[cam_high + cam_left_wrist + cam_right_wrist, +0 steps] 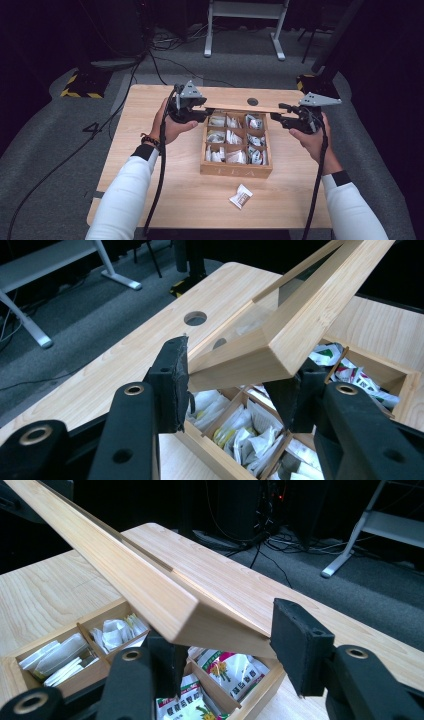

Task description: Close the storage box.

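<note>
Lid (240,107) of the wooden tea box (236,171) is raised above the box's far edge, each end corner pinched by a gripper: left gripper (200,113) and right gripper (278,118) both have jaws closed on it. A loose sachet (241,196) lies on the table (150,150) just in front of the box.

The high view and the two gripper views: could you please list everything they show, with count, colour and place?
Table: one, light wood, centre, a round hole near its far edge.
Tea box: one, wooden, nine compartments, middle of the table.
Lid: one, wooden frame, raised over the box's far side, a gripper at each end.
Sachets: many, mostly white, some green print, in the compartments.
Loose sachet: one, white and brown, on the table nearer than the box.
Desk frame: one, white, on the grey floor beyond.
Left gripper: black, jaws either side of the lid's corner.
Right gripper: black, likewise at the other corner.
</note>
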A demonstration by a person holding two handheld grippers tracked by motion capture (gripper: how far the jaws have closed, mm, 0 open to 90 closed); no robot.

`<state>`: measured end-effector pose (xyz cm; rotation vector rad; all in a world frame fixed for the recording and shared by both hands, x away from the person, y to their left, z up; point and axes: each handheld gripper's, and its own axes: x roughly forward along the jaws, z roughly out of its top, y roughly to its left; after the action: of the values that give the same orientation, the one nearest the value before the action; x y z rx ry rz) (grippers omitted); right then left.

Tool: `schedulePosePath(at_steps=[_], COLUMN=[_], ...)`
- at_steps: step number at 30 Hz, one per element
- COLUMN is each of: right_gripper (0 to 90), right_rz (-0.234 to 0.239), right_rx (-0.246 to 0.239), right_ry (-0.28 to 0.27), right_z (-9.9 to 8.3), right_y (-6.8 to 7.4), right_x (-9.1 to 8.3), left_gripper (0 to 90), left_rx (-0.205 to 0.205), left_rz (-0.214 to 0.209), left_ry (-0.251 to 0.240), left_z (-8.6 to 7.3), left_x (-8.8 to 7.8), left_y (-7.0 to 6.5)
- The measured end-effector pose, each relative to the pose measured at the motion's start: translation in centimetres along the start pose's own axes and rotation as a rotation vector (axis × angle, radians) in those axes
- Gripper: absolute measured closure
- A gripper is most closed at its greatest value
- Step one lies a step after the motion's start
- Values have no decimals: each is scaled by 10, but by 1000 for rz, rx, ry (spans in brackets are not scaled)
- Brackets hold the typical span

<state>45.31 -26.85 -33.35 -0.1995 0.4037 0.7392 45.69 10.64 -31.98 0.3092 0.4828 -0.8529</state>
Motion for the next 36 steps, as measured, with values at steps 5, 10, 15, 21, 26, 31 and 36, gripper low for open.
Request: schedulePosePath(at_steps=[5, 10, 15, 21, 26, 31, 36], right_gripper=[494, 474, 473, 468, 449, 440, 438], right_rz=[1, 1, -7, 6, 21, 33, 43], right_rx=[-3, -13, -40, -37, -32, -35, -47], right_ry=[-2, 16, 31, 35, 39, 42, 46], right_z=[-1, -2, -6, -11, -16, -23, -30], right_y=[2, 4, 8, 11, 13, 16, 20], right_x=[-4, -8, -10, -13, -15, -15, -18], left_gripper=[542, 542, 542, 539, 529, 529, 522], left_rx=[16, 28, 30, 37, 34, 28, 27], left_rz=[-10, -12, -16, -15, -25, -37, -42], left_ry=[-1, 9, 16, 20, 19, 16, 21], left_z=[-1, -5, -9, -15, -21, -29, -36], left_x=[-5, -10, -12, -12, -12, -11, -11], left_y=[-2, -4, -8, -12, -16, -20, -24])
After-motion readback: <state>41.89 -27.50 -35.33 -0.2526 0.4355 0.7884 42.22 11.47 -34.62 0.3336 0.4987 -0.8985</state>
